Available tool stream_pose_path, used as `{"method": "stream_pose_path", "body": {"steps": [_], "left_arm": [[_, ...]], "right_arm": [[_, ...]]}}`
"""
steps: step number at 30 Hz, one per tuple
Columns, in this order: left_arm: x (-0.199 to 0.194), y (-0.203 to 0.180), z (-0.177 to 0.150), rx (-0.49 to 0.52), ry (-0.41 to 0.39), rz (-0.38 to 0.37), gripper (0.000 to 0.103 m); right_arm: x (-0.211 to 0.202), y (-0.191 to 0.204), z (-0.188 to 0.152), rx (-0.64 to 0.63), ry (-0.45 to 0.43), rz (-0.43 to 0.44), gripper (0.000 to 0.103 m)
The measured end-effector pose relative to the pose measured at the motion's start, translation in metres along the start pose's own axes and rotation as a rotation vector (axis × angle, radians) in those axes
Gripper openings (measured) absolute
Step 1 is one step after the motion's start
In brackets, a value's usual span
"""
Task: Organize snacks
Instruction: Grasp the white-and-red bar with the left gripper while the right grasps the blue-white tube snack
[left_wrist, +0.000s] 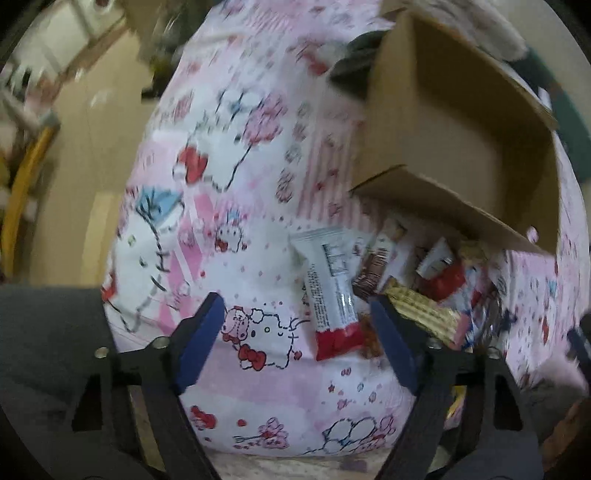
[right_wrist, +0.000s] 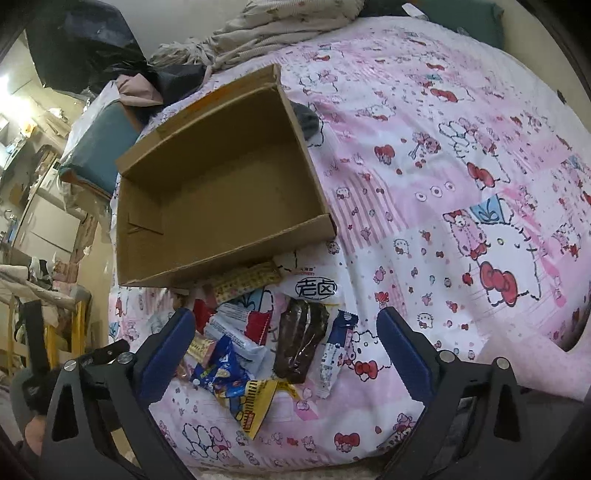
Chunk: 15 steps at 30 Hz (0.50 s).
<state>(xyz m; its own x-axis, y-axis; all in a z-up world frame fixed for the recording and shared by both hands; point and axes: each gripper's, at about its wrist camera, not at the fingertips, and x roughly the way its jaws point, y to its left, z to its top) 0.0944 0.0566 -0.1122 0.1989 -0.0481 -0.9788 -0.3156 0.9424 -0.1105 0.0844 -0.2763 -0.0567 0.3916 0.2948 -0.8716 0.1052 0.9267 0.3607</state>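
— blue-padded fingers (right_wrist: 166, 354) of the right gripper (right_wrist: 291, 354) sit closest, spread wide with nothing between them. how far along would you say this is?

— barely begun, by my reading. the cardboard box (right_wrist: 221, 192) lies on the pink cartoon bedspread (right_wrist: 461, 155) with its inside bare; not one snack in it as far as either view shows.

— and the snacks?

— all heaped on the bedspread just in front of the box's near wall. a dark brown packet (right_wrist: 301, 338), a blue packet (right_wrist: 218, 369), a yellow wrapper (right_wrist: 258, 402), a slim blue-and-white stick (right_wrist: 334, 350), and a yellow wafer pack (right_wrist: 247, 282) partly tucked under the box edge.

— left side?

— the left gripper (left_wrist: 297, 330) is parted too, empty, hovering near a white-and-red bar (left_wrist: 330, 291) that lies at the pile's left edge. that view is blurred, so i can't say more of the wrappers behind it.

— so what's left?

— everything, i'd judge: each packet needs lifting into the box. the pile overlaps, so thin wrappers may drag neighbours along.
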Motion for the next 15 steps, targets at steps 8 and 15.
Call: {"method": "stream_pose_path", "body": {"steps": [8,15], "left_arm": [[0.048,-0.009,-0.002,-0.054,0.097,-0.016,0.062],[0.067,-0.016,-0.007,-0.041,0.129,-0.001,0.061]], "right_arm": [[0.016,-0.014,0.001,0.072,0.017,0.010,0.099],[0.018,-0.025,0.006,0.126,0.015,0.005,0.099]]}}
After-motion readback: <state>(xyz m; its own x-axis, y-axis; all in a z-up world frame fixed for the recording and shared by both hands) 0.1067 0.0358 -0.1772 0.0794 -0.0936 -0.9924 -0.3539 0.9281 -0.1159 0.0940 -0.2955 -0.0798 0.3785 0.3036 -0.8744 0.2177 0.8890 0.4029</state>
